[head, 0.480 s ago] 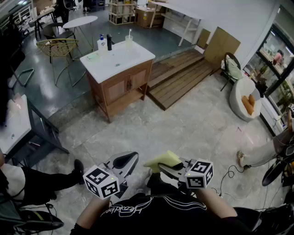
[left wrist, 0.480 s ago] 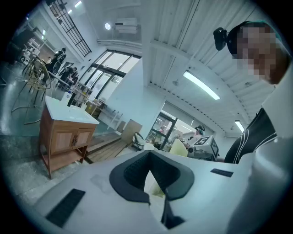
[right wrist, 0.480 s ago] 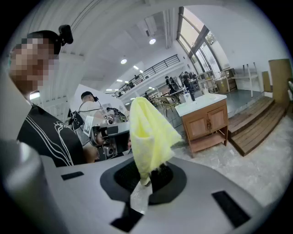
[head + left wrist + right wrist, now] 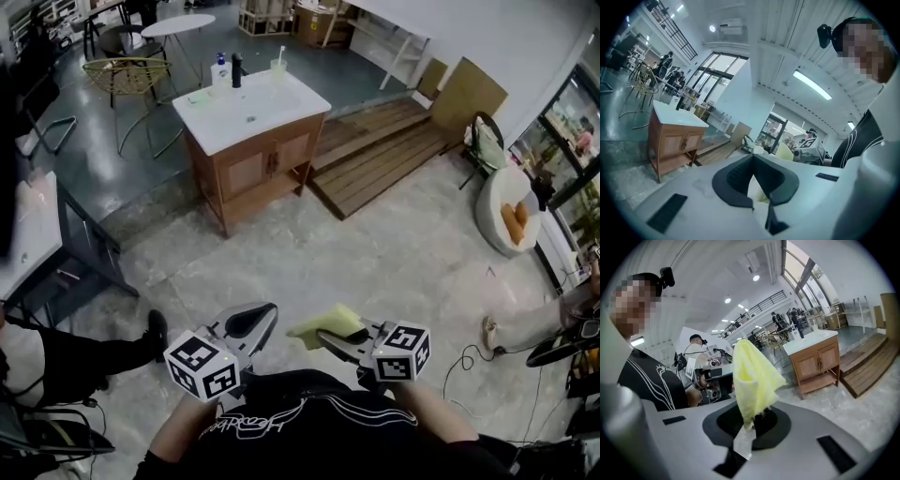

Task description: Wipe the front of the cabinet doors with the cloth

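Note:
A wooden cabinet [image 4: 267, 169] with two doors and a white sink top stands on the floor well ahead of me, also seen in the left gripper view [image 4: 677, 143] and the right gripper view [image 4: 816, 363]. My right gripper [image 4: 330, 337] is shut on a yellow cloth [image 4: 323, 323], which stands up from the jaws [image 4: 752, 376]. My left gripper [image 4: 246, 323] is held beside it, shut with nothing between its pads [image 4: 752, 161]. Both grippers are close to my body, far from the doors.
Bottles and a cup [image 4: 225, 68] stand on the sink top. A wooden platform [image 4: 375, 150] lies right of the cabinet, with a white armchair [image 4: 502, 211] beyond it. A dark table [image 4: 37, 244] and a seated person's leg [image 4: 112, 352] are on the left. Cables [image 4: 469, 356] run on the right.
The head view has shifted slightly, so the cabinet sits a little higher and further right. Both grippers keep their pose, and the cloth stays in the right one.

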`<state>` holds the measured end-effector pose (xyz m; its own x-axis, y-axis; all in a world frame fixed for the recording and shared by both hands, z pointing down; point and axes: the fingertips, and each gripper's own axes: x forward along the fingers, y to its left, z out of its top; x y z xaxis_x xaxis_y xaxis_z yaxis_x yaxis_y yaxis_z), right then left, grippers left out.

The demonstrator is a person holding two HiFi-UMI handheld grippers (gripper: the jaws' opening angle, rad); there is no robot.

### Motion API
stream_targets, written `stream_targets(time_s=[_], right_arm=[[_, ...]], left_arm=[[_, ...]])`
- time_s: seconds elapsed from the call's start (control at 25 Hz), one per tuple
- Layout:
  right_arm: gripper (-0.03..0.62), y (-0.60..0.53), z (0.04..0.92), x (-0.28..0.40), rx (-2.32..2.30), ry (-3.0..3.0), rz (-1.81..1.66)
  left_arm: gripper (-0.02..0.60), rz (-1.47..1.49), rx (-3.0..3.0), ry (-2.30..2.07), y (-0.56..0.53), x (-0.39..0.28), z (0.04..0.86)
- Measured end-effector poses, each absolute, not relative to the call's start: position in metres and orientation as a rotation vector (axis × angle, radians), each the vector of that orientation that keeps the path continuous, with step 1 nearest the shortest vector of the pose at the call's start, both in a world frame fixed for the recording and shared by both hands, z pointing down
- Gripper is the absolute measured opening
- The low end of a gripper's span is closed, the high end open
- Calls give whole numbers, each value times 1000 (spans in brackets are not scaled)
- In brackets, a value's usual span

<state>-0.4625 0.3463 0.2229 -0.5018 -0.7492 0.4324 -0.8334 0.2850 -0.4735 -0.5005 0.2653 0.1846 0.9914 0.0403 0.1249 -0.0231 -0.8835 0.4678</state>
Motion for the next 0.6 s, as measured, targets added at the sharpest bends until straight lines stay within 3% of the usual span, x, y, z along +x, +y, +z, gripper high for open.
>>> stream_targets(time_s=[0.6], right_arm=[[40, 352, 214, -430, 1531, -2382, 999]], left_arm=[[6, 202, 2663, 79, 293, -460, 186]])
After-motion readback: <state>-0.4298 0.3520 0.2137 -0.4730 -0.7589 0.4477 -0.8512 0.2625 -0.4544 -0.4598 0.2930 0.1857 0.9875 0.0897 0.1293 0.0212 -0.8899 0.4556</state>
